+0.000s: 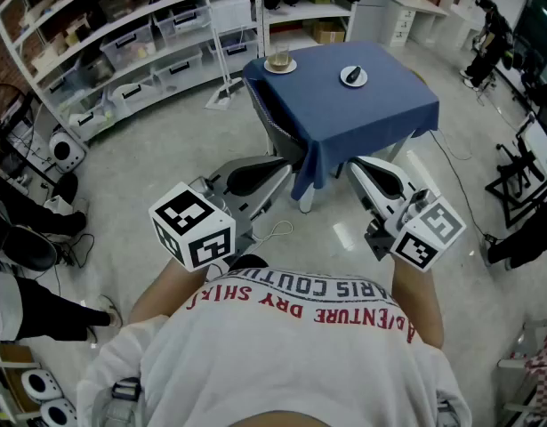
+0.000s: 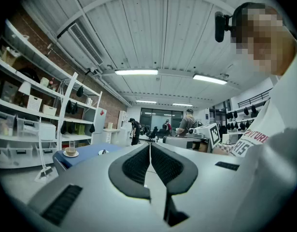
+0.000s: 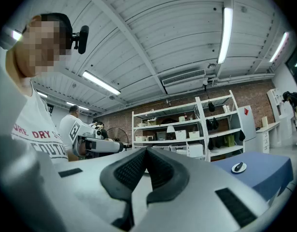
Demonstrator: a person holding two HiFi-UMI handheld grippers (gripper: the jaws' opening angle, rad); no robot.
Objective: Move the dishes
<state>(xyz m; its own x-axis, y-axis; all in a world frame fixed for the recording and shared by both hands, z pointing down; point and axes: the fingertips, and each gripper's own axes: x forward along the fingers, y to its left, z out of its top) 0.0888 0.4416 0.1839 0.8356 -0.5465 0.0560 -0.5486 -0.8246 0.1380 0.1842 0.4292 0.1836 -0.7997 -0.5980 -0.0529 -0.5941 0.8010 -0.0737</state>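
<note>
A: Reading left to right. Left gripper (image 2: 149, 148): shut tight, pads pressed together, nothing between. Held low and close to the body, well short of the table (image 1: 380, 114).

B: Dishes?

A: Both on the blue cloth, toward the far side. Cup (image 1: 279, 59) on saucer (image 1: 291, 67) near the far-left corner. Small plate (image 1: 353, 76) further right, well apart from the cup, carrying a dark item (image 1: 353, 74). Can't tell what that is.

B: Right gripper (image 3: 145, 151)?

A: Same state: fully closed, empty, also held near the body.

B: Task status?

A: Judged not begun. Neither dish touched.

B: Risks from here?

A: Cord loop (image 1: 275, 230) on the floor just ahead of the feet: likely to snag a step on the approach.
Cup loose on saucer: probably slides or tips if lifted by one rim at a tilt. Same for the dark item on the plate.
Cloth overhang: could drag both dishes if caught by a jaw.
Closed jaws: need opening before arrival, otherwise a shove instead of a grip.
</note>
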